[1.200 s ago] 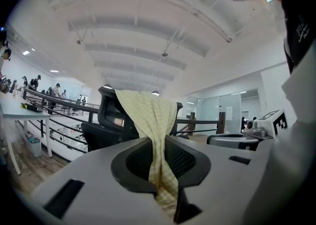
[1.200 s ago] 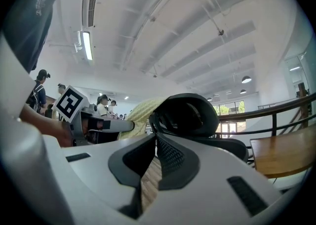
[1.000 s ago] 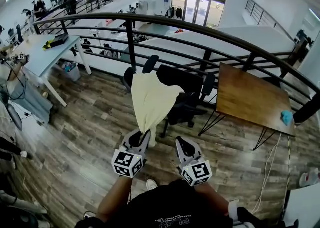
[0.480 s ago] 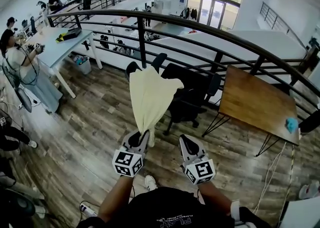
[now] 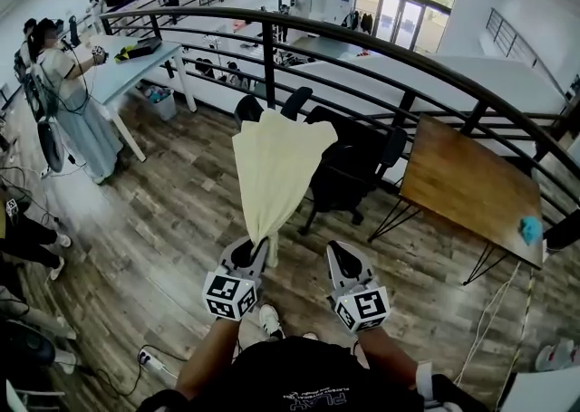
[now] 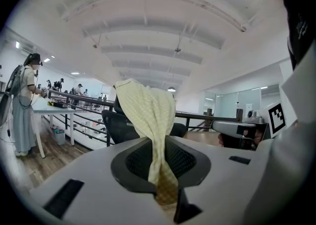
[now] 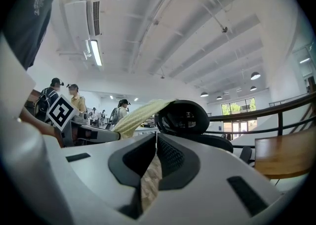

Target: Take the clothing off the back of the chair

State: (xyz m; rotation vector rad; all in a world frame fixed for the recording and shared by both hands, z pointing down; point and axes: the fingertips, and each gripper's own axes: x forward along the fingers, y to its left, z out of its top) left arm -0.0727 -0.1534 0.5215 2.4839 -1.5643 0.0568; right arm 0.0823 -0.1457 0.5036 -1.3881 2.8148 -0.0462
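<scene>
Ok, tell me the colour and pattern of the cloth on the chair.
The cloth is pale yellow with a fine check, clearest in the left gripper view.

There are two handheld grippers, the left gripper (image 5: pixel 257 251) and the right gripper (image 5: pixel 339 254). There is one pale yellow garment (image 5: pixel 272 166) and one black office chair (image 5: pixel 352 175). One wooden table (image 5: pixel 458 186) carries one blue cloth (image 5: pixel 531 229). There is one white table (image 5: pixel 127 73), one curved black railing (image 5: pixel 362 46) and one nearby person in a pale dress (image 5: pixel 74 107). More people stand far back, too small to count.
</scene>
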